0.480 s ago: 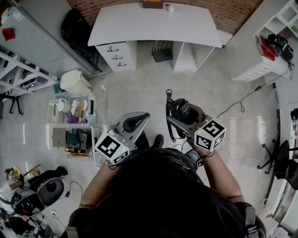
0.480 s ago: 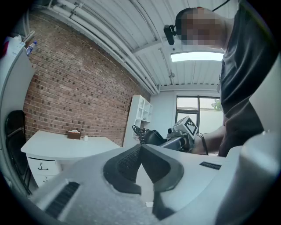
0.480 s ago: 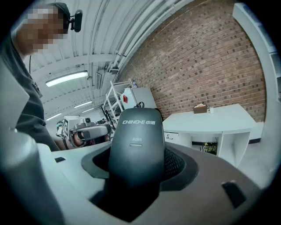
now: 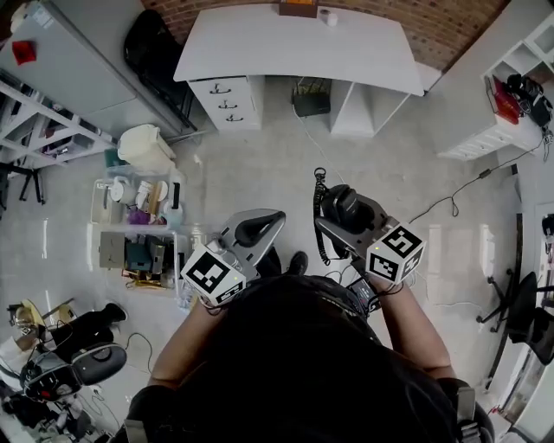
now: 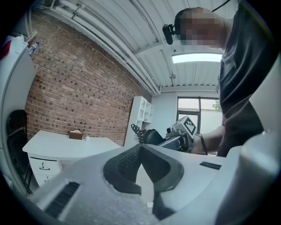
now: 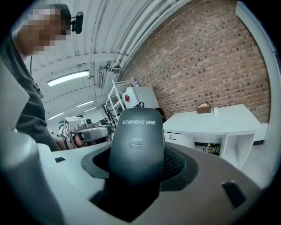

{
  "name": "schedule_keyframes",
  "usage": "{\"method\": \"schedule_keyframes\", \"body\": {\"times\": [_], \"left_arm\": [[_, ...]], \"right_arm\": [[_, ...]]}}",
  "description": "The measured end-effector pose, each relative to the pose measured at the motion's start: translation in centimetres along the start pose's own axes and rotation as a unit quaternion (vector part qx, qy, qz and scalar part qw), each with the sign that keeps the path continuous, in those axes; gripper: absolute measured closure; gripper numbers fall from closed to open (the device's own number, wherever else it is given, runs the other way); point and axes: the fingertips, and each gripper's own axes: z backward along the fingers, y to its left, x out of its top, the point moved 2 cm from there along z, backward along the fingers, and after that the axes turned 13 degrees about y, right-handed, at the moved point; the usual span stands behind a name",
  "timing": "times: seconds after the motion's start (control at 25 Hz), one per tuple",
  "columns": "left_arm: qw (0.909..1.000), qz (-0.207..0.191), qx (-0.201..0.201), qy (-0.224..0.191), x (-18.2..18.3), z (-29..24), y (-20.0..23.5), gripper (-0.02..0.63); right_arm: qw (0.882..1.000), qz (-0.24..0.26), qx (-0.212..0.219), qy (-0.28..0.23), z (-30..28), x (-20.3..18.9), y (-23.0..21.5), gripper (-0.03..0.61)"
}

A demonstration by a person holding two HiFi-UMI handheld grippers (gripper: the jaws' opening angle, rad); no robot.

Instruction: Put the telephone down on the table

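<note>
Table shifts slightly right; telephone stays gripped.

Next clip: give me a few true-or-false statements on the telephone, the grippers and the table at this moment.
The right gripper grips the black telephone handset. True.
The left gripper also holds something. False: it is empty.
The handset lies on the white table. False: it is held over the floor, apart from the table.
A small brown box stands on the table. True.
</note>
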Motion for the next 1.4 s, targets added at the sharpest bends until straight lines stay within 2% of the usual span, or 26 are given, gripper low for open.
{"method": "schedule_keyframes", "body": {"times": [0.16,0.36,0.56,0.92,1.4], "left_arm": [[1.0,0.006,0.006,-0.002,0.0,0.9,2.3,0.606],[0.9997,0.012,0.017,-0.008,0.3,3.2,7.8,0.606],[0.9997,-0.021,0.014,0.002,1.4,5.2,13.9,0.606],[0.9995,-0.03,-0.001,0.002,3.0,7.1,21.3,0.606],[0.9987,-0.021,0.046,0.002,4.3,6.5,28.0,0.606]], "right_arm": [[1.0,-0.003,0.009,0.0,-2.1,1.7,-0.3,0.293],[1.0,0.004,0.011,0.003,-6.7,5.2,-0.7,0.293],[1.0,0.011,-0.002,0.006,-11.7,9.9,-1.7,0.293],[1.0,0.015,-0.021,0.01,-16.6,15.4,-3.3,0.293],[1.0,0.027,0.004,0.015,-21.6,20.4,-8.3,0.293]]}}
